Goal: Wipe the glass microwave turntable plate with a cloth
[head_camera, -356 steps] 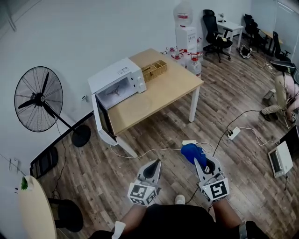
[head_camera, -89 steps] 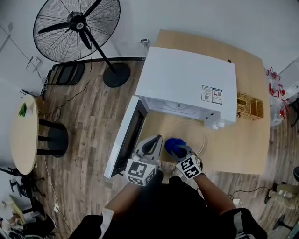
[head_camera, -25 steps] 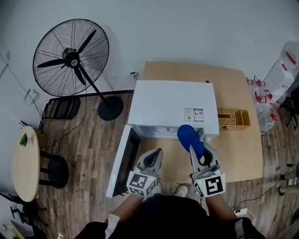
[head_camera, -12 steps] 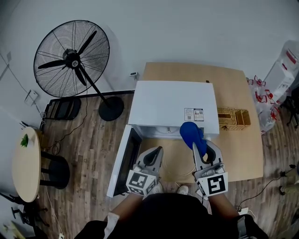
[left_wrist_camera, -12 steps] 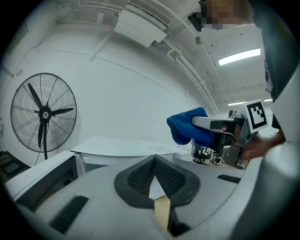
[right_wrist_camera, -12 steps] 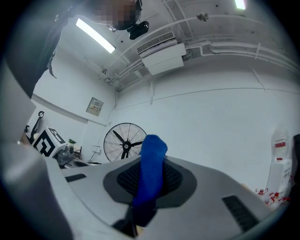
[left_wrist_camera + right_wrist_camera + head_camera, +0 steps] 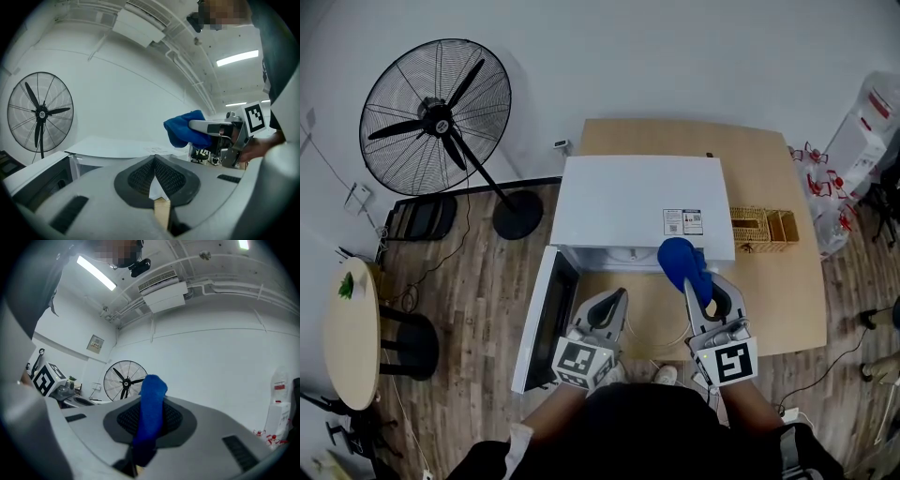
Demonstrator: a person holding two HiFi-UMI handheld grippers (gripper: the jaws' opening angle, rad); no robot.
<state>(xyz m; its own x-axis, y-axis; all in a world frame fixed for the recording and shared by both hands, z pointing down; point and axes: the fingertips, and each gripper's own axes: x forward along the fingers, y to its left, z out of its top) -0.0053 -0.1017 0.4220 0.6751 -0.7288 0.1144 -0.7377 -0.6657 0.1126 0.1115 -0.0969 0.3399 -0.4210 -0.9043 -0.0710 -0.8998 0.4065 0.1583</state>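
Note:
My right gripper (image 7: pixel 701 289) is shut on a blue cloth (image 7: pixel 680 262), held up in front of the white microwave (image 7: pixel 633 211). The cloth sticks up from the closed jaws in the right gripper view (image 7: pixel 151 404). My left gripper (image 7: pixel 613 300) hangs beside it, shut with nothing in it, jaws pressed together (image 7: pixel 154 163). In the left gripper view the right gripper (image 7: pixel 208 127) carries the cloth (image 7: pixel 183 132) level. A faint arc of the glass turntable plate (image 7: pixel 673 336) shows on the wooden table (image 7: pixel 783 291) between the grippers; the rest is hidden.
The microwave door (image 7: pixel 541 317) hangs open to the left over the floor. A wicker basket (image 7: pixel 764 228) sits right of the microwave. A standing fan (image 7: pixel 436 120) is at the back left, a round table (image 7: pixel 352 333) at far left.
The right gripper with the cloth has drifted slightly right and nearer to me. The left gripper has barely moved and stays shut.

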